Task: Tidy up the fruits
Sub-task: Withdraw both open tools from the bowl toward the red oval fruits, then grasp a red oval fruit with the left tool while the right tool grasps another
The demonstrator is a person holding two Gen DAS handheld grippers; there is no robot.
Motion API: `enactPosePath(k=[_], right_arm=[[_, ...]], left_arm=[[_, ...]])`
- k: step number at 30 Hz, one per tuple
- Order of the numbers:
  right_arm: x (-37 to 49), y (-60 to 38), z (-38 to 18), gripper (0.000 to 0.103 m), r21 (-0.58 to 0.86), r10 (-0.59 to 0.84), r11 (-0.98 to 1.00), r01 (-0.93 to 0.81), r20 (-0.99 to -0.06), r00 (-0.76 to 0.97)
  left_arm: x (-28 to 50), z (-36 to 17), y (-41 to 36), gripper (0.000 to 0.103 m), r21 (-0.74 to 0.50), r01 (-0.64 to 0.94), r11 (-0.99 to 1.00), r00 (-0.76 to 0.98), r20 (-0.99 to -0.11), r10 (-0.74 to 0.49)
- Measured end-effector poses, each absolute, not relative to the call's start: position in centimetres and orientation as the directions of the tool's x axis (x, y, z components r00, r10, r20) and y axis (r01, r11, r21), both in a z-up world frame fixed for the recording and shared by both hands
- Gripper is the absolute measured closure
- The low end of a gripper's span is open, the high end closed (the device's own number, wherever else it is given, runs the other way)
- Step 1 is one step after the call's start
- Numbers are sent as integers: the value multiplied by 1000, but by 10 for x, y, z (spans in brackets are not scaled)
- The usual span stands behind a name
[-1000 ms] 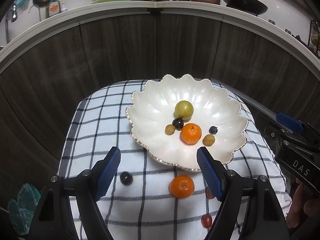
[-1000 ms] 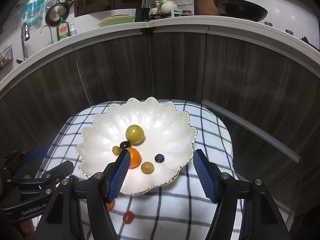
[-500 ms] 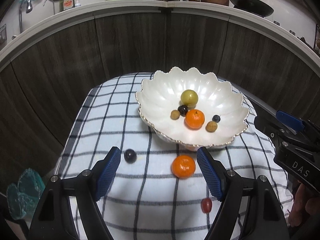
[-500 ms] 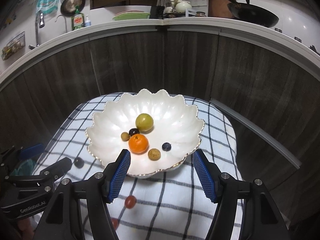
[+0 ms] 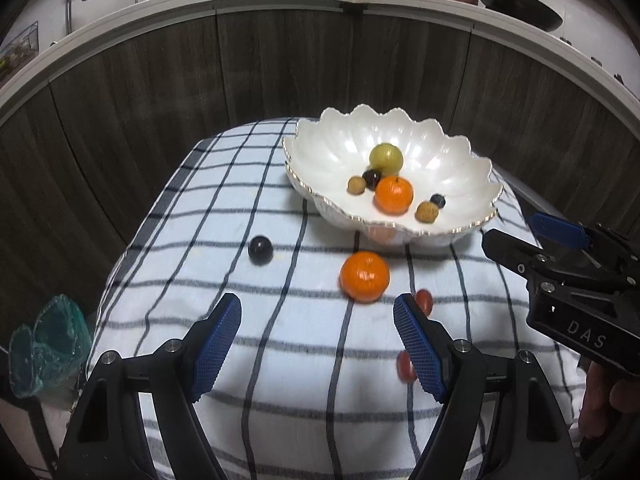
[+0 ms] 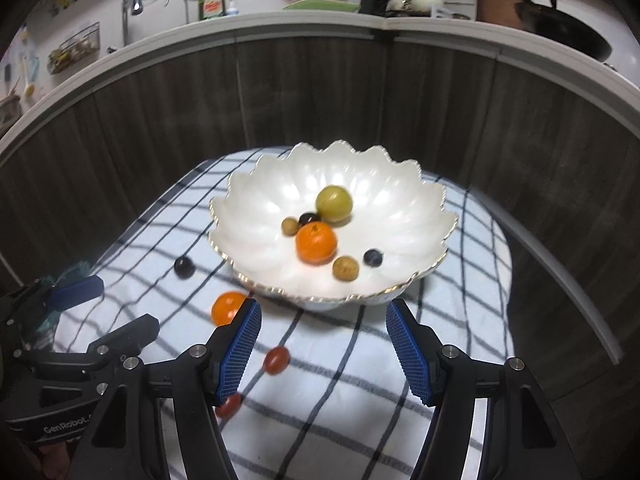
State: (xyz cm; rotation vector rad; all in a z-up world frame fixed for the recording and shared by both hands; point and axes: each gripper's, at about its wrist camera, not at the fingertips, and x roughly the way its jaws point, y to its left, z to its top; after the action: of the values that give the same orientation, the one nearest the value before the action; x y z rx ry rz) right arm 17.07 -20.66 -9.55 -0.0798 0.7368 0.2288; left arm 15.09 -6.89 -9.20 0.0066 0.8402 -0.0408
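A white scalloped bowl (image 5: 460, 164) (image 6: 260, 216) on the checked cloth holds a green fruit (image 5: 385, 157), a mandarin (image 5: 394, 195) and several small fruits. Loose on the cloth lie a mandarin (image 5: 365, 276) (image 6: 227, 307), a dark grape (image 5: 260, 249) (image 6: 184, 267) and two red cherry tomatoes (image 5: 425, 301) (image 6: 276, 360), (image 5: 405, 366) (image 6: 229, 405). My left gripper (image 5: 318, 344) is open and empty, just short of the loose mandarin. My right gripper (image 6: 323, 350) is open and empty in front of the bowl's near rim.
The checked cloth (image 5: 280, 360) covers a small table that drops off on all sides. Dark wood panels (image 5: 280, 72) curve behind it under a white counter. A green mesh bag (image 5: 48, 344) hangs at the left. The right gripper body (image 5: 568, 292) shows at the left view's right edge.
Both grippers have pulled back and lifted from the bowl. The bowl now sits farther off, and the loose fruits on the cloth have come into fuller view. Both jaws stayed open.
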Motion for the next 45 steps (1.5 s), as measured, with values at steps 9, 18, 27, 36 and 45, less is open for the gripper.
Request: enactPosePath(k=[9,18,27,36,45], right_arm=[[165,-209,-117,37,-11,228,946,-324,-687,690],[165,-218,-135,37,10,279,922,-388,-712,644],[170,-217,-146,37,-18,340,859,-512,-727,597],[178,-214,-160,38,-51,384,784,-618,-742,549],[191,-209,-168,45,-22,458,693,-720,-758,464]], left_arm=[[136,-108,-85,25,-5,57,998,665,-746,-42],[125,-121,-103,25,-37,7,999,651,-758,-33],[126,-140,-126,25,-50,-30,998,612,-790,-21],[132,-153,-132,25,-29,-133,991,618,-784,60],[134,-160,-146,36,-18,-112,994,638,-768,58]])
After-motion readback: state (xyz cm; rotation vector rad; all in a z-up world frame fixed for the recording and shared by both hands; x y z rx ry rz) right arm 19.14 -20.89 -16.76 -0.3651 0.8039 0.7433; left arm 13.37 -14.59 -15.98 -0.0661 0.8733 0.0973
